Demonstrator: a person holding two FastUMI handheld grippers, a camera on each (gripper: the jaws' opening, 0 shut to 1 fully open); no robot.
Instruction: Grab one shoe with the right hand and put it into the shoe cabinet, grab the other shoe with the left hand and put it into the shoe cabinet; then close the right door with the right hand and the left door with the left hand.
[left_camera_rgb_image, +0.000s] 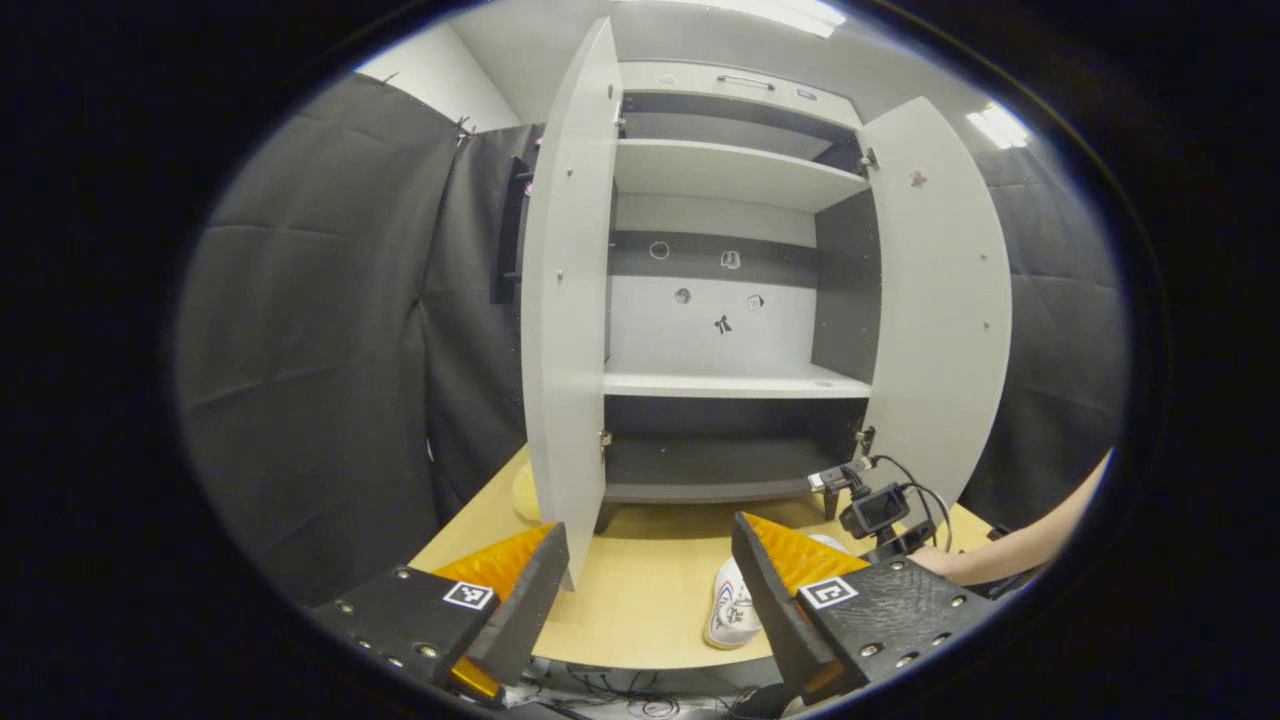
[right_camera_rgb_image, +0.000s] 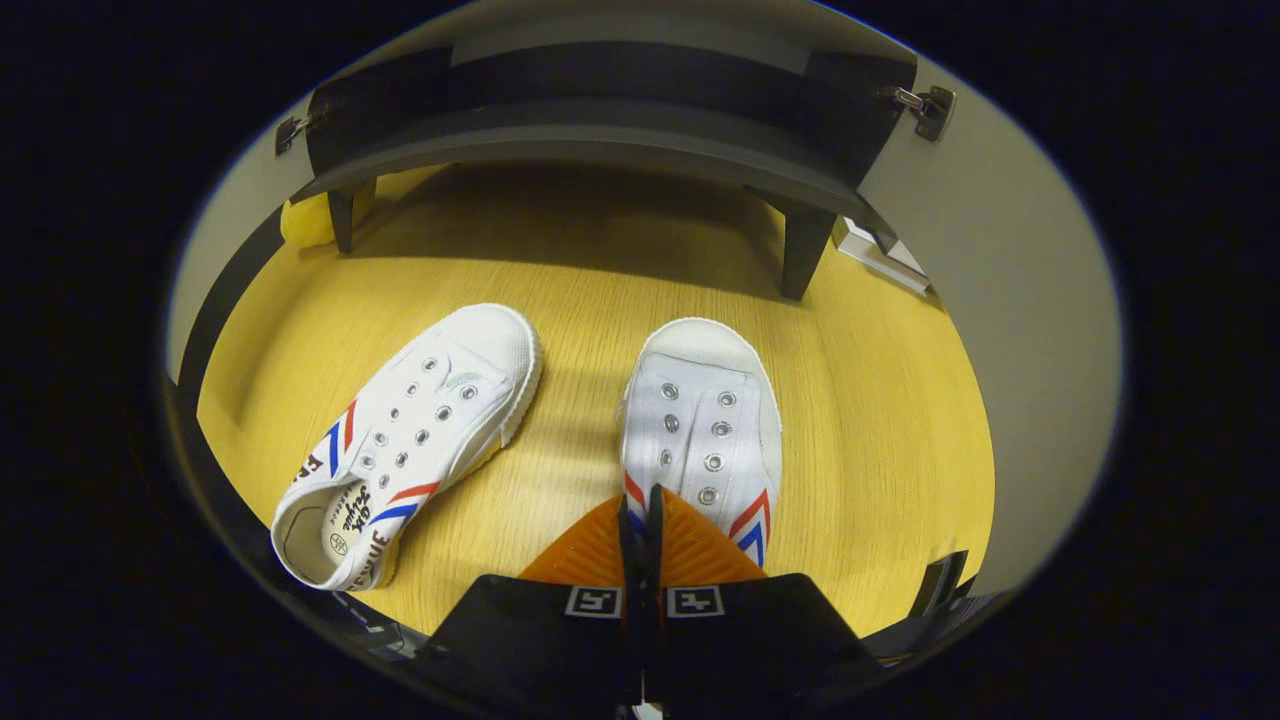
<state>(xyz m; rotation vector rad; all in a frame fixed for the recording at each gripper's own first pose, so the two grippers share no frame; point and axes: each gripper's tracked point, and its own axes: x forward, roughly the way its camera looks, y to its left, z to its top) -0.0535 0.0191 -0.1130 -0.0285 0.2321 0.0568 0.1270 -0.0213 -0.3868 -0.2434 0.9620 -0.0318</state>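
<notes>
Two white canvas shoes with red and blue stripes lie on the wooden table (right_camera_rgb_image: 880, 420) in front of the shoe cabinet (right_camera_rgb_image: 590, 140). In the right gripper view, my right gripper (right_camera_rgb_image: 640, 500) is shut on the near left rim of the right-hand shoe (right_camera_rgb_image: 705, 410), whose toe points at the cabinet. The other shoe (right_camera_rgb_image: 420, 430) lies apart to its left, angled. In the left gripper view, my left gripper (left_camera_rgb_image: 648, 530) hangs open and high above the table, facing the cabinet (left_camera_rgb_image: 720, 382). Both the left door (left_camera_rgb_image: 565, 300) and the right door (left_camera_rgb_image: 940, 300) stand wide open. One shoe (left_camera_rgb_image: 735, 605) shows below.
Several shelves inside the cabinet are bare. A small camera with cables (left_camera_rgb_image: 878, 510) and a person's forearm (left_camera_rgb_image: 1030, 545) sit low at the right. A yellow object (right_camera_rgb_image: 305, 220) lies beside the cabinet's left leg. The open right door (right_camera_rgb_image: 1000, 330) stands close on the right.
</notes>
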